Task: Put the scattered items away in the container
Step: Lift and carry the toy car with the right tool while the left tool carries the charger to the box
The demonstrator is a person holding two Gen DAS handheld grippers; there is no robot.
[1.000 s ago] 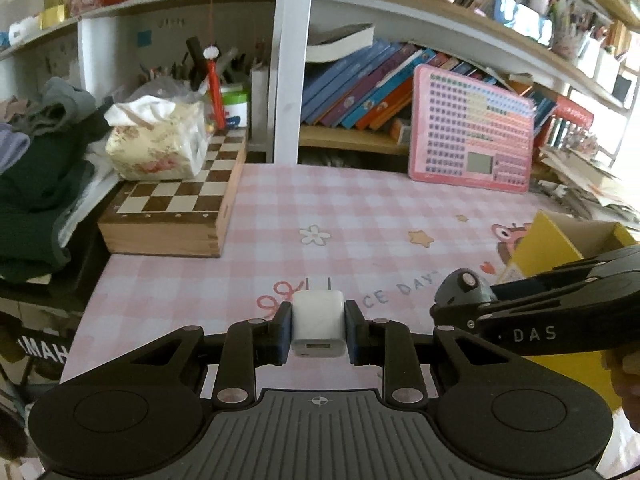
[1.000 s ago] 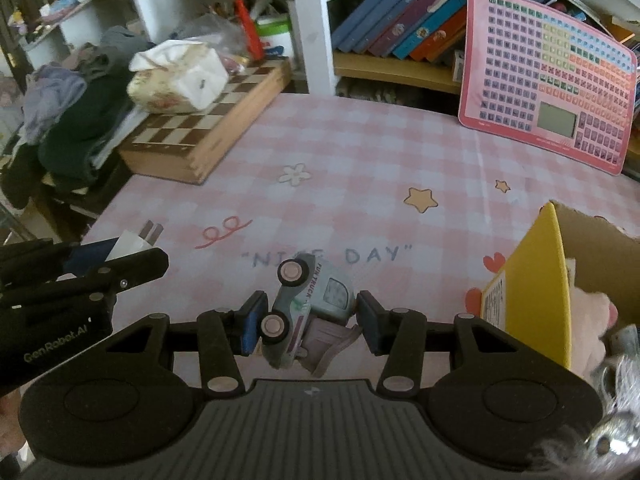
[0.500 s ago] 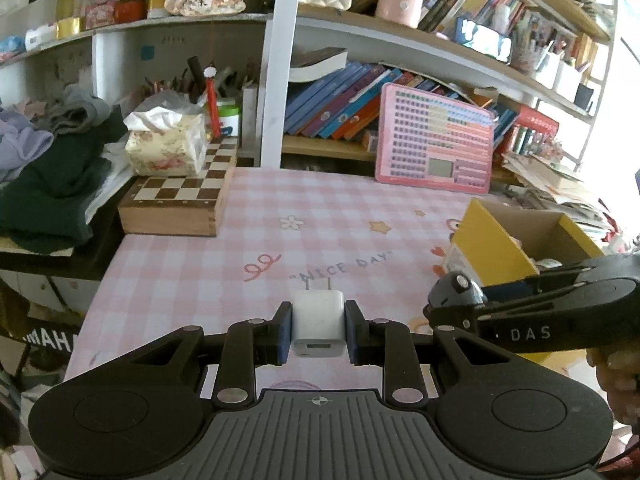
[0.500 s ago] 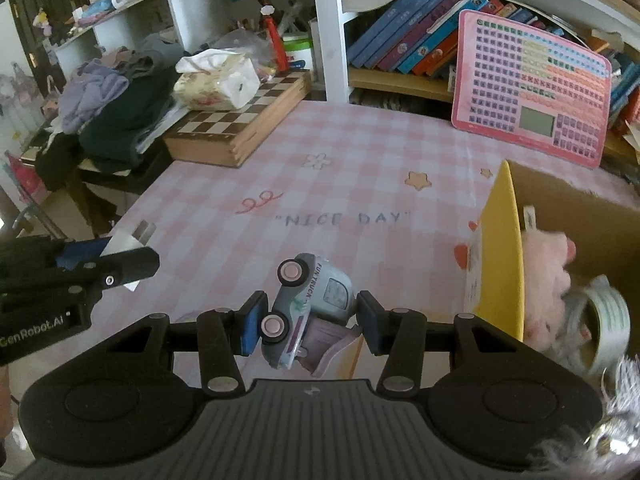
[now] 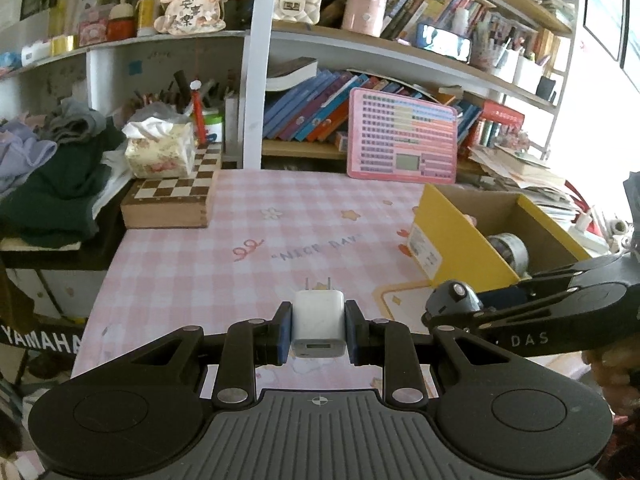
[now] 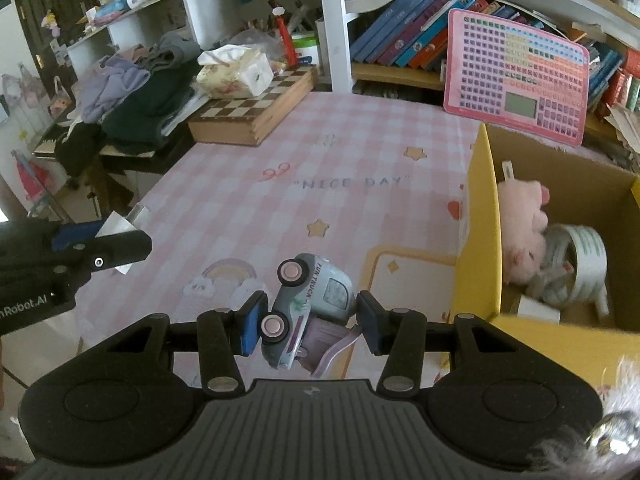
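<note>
My left gripper (image 5: 317, 330) is shut on a white USB charger plug (image 5: 318, 322), prongs pointing forward, held above the pink checked tablecloth. My right gripper (image 6: 308, 322) is shut on a pale blue toy truck (image 6: 306, 304), tilted on its side, held above the table. The yellow cardboard box (image 6: 478, 240) stands to the right; it holds a pink plush toy (image 6: 520, 224) and a tape roll (image 6: 586, 248). The box also shows in the left wrist view (image 5: 452, 236), beyond the right gripper (image 5: 456, 300). The left gripper shows at the left edge of the right wrist view (image 6: 120, 246).
A wooden chessboard box (image 5: 172, 196) with a tissue pack (image 5: 158, 152) sits at the table's back left. A pink keyboard toy (image 5: 402, 142) leans against the bookshelf. Clothes (image 5: 48, 184) are piled left of the table. Papers (image 5: 516, 172) lie behind the box.
Both grippers have risen and pulled back from the table, still holding the plug and the truck. The yellow box's inside has come into view.
</note>
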